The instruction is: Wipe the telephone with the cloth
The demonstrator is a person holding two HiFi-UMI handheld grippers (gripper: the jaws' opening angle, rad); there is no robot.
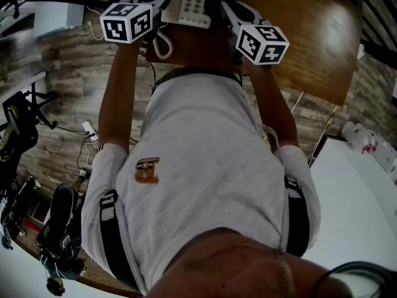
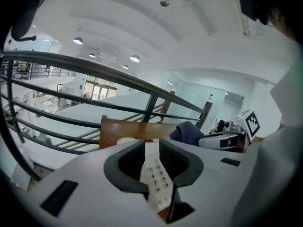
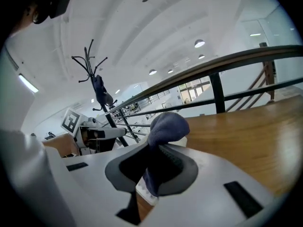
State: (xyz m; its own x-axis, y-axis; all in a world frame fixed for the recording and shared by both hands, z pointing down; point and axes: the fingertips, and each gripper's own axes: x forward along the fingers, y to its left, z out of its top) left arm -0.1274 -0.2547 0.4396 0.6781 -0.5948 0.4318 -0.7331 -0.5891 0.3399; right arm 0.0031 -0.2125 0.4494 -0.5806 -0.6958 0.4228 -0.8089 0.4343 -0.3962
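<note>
Cloth (image 3: 166,124), blue, is pinched in the right hand-held gripper (image 3: 154,171) and bunches above its jaws, over the telephone (image 1: 193,4). The left hand-held gripper (image 2: 151,167) has its jaws spread, framing the keypad. The telephone lies near the left edge of the wooden counter (image 1: 310,36).

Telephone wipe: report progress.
Done: right tool grips the cloth. In hand: both tools are at the telephone, left tool slightly open and empty. Left: the wiping; whether the cloth touches the telephone yet is unclear.
</note>
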